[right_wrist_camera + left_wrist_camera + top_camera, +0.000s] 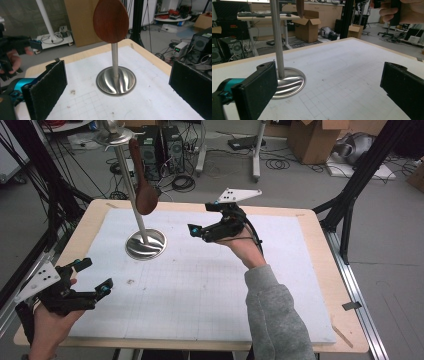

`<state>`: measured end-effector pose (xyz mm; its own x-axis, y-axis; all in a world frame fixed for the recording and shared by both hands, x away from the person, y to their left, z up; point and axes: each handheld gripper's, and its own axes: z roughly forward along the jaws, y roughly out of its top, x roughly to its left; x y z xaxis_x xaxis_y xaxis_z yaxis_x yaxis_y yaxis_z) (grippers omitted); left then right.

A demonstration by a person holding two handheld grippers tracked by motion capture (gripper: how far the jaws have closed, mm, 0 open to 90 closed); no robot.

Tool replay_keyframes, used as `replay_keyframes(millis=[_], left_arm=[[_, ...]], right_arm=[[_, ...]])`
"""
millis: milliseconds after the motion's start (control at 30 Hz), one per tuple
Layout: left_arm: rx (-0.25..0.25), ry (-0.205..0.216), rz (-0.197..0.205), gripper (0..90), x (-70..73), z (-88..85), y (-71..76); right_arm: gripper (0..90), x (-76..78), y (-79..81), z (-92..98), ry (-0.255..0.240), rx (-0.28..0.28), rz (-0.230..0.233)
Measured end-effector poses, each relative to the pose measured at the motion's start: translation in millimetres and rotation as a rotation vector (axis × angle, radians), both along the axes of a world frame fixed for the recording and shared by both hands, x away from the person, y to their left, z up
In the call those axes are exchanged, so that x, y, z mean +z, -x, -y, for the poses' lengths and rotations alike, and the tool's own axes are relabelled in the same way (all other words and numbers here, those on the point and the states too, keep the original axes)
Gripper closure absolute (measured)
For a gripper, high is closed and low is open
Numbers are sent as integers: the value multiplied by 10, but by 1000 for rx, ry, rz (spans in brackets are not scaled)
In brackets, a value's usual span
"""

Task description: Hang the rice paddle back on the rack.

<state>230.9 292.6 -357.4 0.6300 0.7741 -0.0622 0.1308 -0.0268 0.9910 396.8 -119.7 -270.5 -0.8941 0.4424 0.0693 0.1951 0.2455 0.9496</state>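
A metal stand (145, 244) with a round, shiny base sits on the white gridded mat (200, 285) that covers the wooden tabletop (320, 270), toward the far left of the mat. Its thin pole rises to a small top plate, and a brown wooden spoon (142, 180) hangs from up there, bowl down, beside the pole; how it is fastened at the top is hard to make out. In the right gripper view the spoon's bowl (111, 21) faces the camera, in front of the pole and well above the base (116, 81). The right hand-held gripper (200, 219) is raised above the middle of the mat, pointing toward the stand, its jaws spread wide and holding nothing. The left hand-held gripper (96, 276) is low at the near left edge of the mat, likewise released and empty, its jaws aimed across the mat with the stand's base (287, 85) just beyond its left jaw.
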Motion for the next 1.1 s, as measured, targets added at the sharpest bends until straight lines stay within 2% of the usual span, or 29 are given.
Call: replay_keyframes(millis=[133,533,733,933,1100], left_arm=[[-2,-2,2,18,2,2,-1],[-17,-2,-1,18,4,48,3],[-23,-3,-9,18,-15,62,-18],[-25,1,-15,17,-31,82,-27],[-55,33,-20,17,-46,67,-36]], right_arm=[[3,-6,8,63,10,-1,-2],[3,31,130,351,-16,-14,27],[3,-48,167,598,-30,-49,22],[3,-129,185,716,-16,-72,18],[3,-191,232,797,-25,-85,13]])
